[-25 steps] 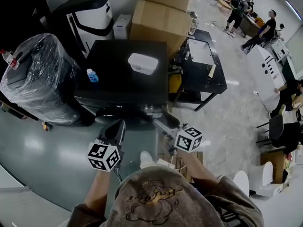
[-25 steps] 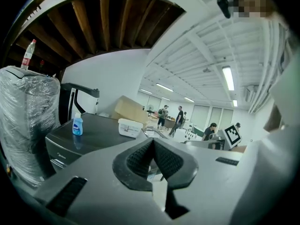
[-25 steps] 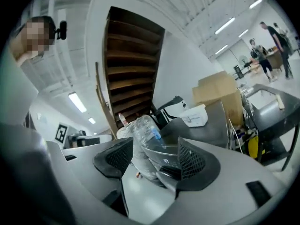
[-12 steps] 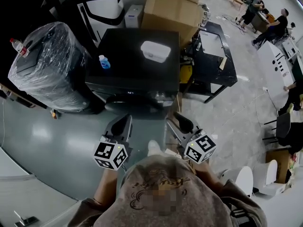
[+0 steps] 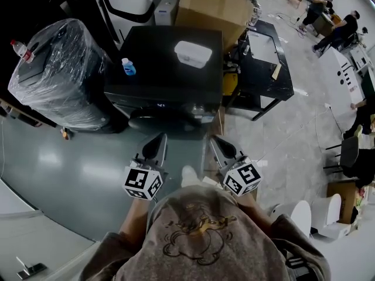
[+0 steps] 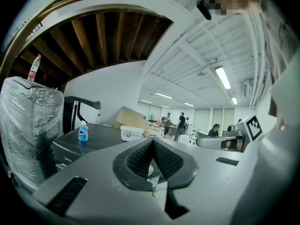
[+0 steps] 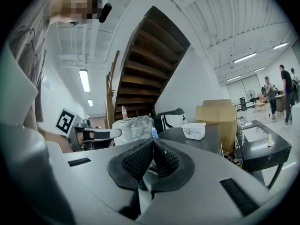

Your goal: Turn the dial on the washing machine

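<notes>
The black washing machine (image 5: 164,45) stands on the grey floor (image 5: 76,174) straight ahead of the person, its front control panel (image 5: 161,105) facing them. The dial cannot be made out on that panel in the head view. On the machine's top, a blue bottle (image 5: 128,67) stands near the left edge and a white tub (image 5: 193,53) sits toward the back right. A cardboard box (image 5: 214,4) stands behind the machine, and a plastic-wrapped bulky thing (image 5: 55,75) is just to its left.

Both grippers hang in front of the machine, short of the panel and touching nothing. The left gripper (image 5: 160,136) has its ribbed pads pressed together with nothing between them. The right gripper (image 5: 214,139) is likewise pressed together and empty.
</notes>
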A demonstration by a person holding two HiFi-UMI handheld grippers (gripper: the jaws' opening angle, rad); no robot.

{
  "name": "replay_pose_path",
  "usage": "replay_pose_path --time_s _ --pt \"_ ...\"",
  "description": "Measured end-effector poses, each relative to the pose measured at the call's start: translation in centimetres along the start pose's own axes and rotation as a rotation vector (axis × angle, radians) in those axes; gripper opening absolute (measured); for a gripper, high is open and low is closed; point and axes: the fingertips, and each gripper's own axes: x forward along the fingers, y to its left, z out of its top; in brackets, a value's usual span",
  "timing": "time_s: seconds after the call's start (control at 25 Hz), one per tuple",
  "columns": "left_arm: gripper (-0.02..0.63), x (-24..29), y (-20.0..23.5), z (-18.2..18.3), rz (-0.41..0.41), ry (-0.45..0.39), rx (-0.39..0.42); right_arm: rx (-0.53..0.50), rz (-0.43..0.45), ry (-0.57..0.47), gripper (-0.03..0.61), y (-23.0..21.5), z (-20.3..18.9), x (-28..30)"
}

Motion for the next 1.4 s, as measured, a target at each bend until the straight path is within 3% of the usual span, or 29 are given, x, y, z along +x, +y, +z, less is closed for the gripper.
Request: replay_pose_path --time_s 0.52,1.4 --pt "-0.008 0.8 0.5 -2.4 0.029 0.034 -0.02 0.033 -0.078 0.027 0.002 -2.1 -2.3 0.5" --pt "-0.008 0.2 0.0 -1.9 0.063 0.048 -0.027 0.013 -0.021 0.051 0.002 -1.3 -2.8 1.7"
